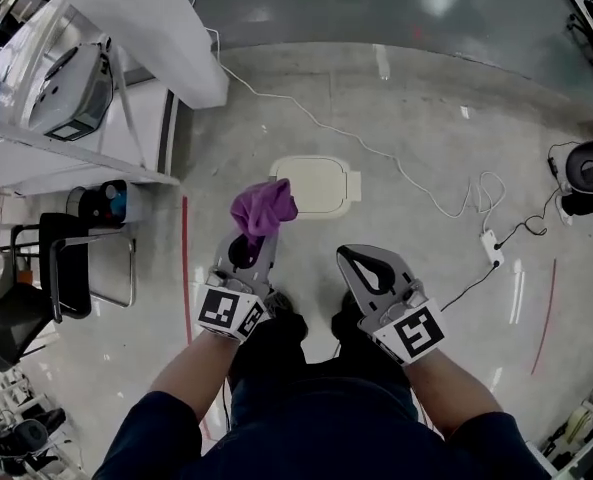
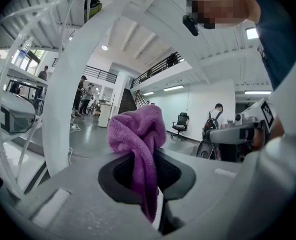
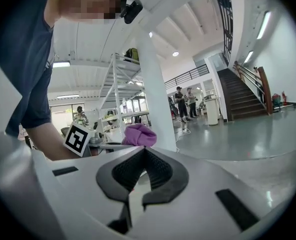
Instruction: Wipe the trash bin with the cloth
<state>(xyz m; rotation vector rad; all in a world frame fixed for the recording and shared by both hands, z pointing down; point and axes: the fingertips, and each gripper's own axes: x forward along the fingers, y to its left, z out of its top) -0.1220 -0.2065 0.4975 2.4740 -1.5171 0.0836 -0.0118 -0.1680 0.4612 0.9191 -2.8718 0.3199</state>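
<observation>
Jaws of left gripper [image 1: 248,250] clamped on the purple cloth [image 1: 264,209], bunched end up, just short of the trash bin [image 1: 321,183] on the floor; probably held ready to wipe its lid. Jaws of right gripper [image 1: 368,268] closed on nothing, idle on the bin's near side. Only the head view shows the bin; the left gripper view shows the cloth pinched between the pads

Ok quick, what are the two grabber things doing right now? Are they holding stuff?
Left gripper: jaws shut on the purple cloth.
Right gripper: jaws shut, holding nothing.
</observation>
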